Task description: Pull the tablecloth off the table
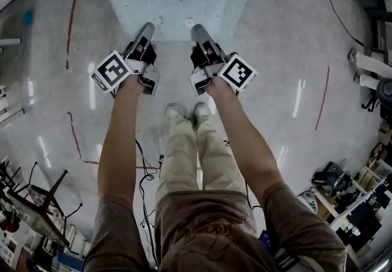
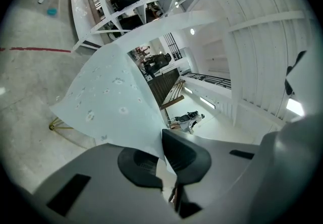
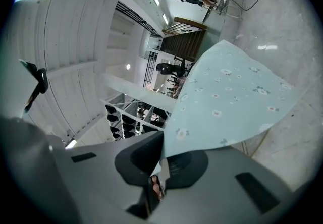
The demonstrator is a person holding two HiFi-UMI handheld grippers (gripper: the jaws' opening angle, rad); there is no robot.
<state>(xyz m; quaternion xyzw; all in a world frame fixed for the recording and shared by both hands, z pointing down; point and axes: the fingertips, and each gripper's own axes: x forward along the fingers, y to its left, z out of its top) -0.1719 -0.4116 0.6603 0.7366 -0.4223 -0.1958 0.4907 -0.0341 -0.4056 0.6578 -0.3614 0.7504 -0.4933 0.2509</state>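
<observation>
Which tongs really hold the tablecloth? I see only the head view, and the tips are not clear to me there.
Observer: In the left gripper view, the left tongs are shut on the tablecloth; its edge is pinched between the pads.
Operator: And the other side?
Observer: The right gripper view shows the right tongs pinching the edge too.
Operator: Is anything visible under the cloth?
Observer: Yes, a thin yellowish leg shows below its far edge in the left gripper view.
</observation>
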